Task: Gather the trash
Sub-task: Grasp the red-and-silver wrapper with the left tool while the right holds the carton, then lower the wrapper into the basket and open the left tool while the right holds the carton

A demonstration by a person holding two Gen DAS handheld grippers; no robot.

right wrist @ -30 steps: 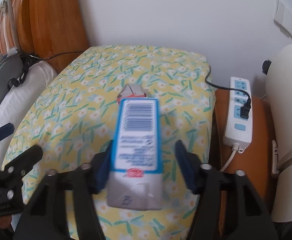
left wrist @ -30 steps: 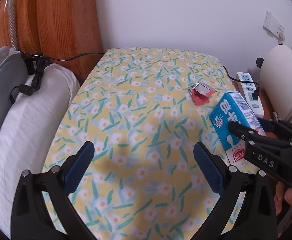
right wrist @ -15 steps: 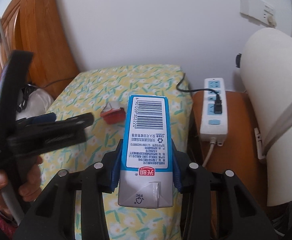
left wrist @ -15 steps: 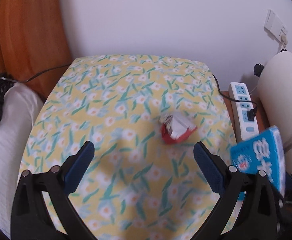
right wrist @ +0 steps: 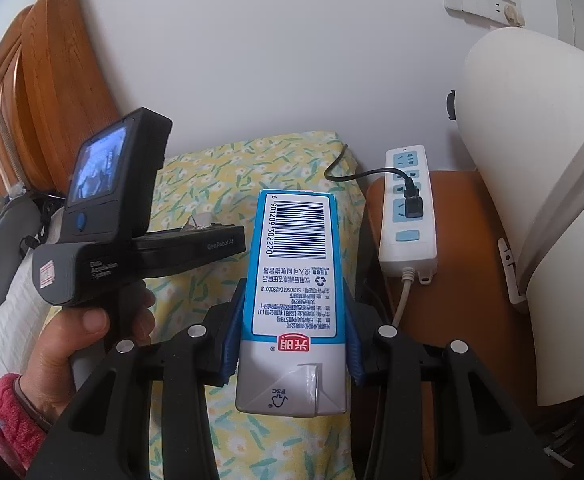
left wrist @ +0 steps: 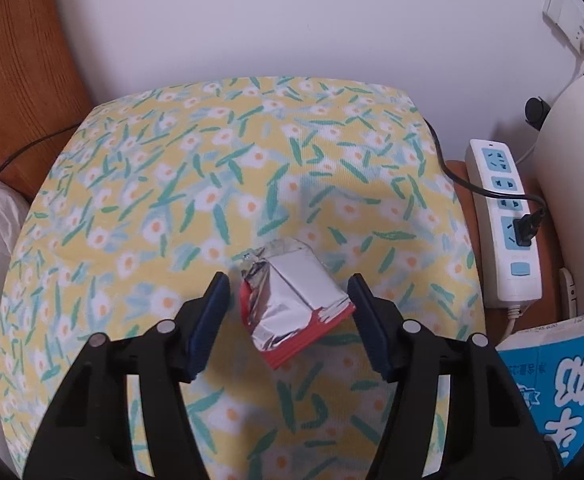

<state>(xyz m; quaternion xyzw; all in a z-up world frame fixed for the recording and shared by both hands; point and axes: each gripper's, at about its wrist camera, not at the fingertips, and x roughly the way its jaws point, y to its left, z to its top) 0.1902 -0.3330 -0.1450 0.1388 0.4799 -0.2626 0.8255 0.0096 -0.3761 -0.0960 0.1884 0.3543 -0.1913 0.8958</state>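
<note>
A crumpled wrapper (left wrist: 292,300), silver foil with a red edge, lies on the flowery yellow cloth (left wrist: 196,184) that covers a small table. It sits near the right edge of the cloth, closer to the near side than to the wall. The left gripper (left wrist: 286,320) hangs over it with one blue pad on each side. Its jaws have just been closing in. The wrapper is between them, but the pads (left wrist: 212,316) do not touch it yet; a small gap shows on both sides.

The right gripper (right wrist: 292,344) pinches a blue and white milk carton (right wrist: 293,280) by its two long sides. The carton's barcode end points away from the hand. It is held up in the air, past the right edge of the cloth.

A hand (right wrist: 72,344) in a pink sleeve holds the handle of the left tool. A white power strip (left wrist: 503,224) with a black plug lies on a brown stand just beside the cloth's right edge. A wooden headboard (right wrist: 40,100) stands at the left.
</note>
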